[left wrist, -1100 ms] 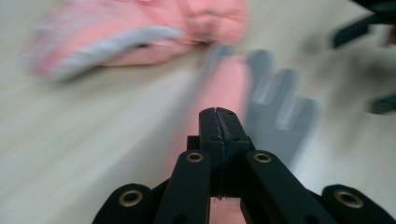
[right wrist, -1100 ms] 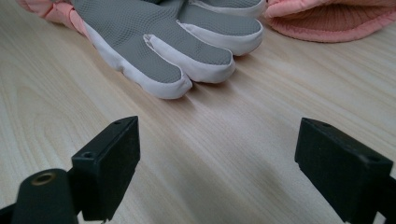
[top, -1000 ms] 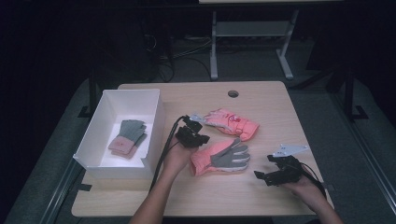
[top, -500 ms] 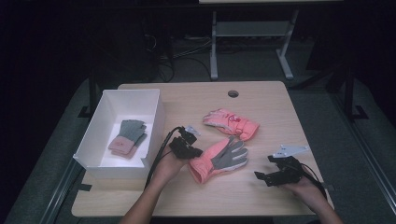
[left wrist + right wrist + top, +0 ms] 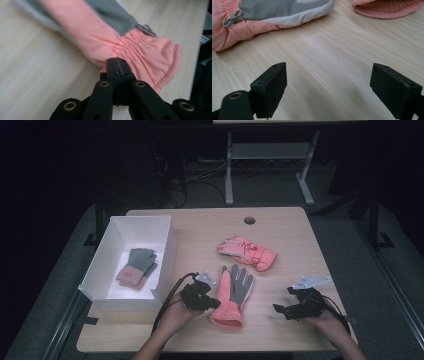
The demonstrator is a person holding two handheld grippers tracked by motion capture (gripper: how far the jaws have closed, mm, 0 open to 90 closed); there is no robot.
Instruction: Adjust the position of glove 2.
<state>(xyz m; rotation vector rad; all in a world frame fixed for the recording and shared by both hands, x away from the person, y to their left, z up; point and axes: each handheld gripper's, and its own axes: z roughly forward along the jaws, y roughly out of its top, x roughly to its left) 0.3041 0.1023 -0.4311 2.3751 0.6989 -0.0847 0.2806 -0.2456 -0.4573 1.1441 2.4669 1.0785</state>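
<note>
High view, pink glove [image 5: 232,295], grey palm up

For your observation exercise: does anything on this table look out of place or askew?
Mildly. The two pink gloves lie apart and unaligned: one sideways, the other lengthwise with the shut left tongs at its cuff. A grey-and-pink pair sits neatly in the white box.

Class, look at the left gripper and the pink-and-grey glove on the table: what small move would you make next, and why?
Probably lift the left gripper a little and carry the pink-and-grey glove toward the white box. Its jaws are shut on the glove's edge near the cuff, and the box already holds a grey-and-pink pair of gloves. The right gripper rests open.
</note>
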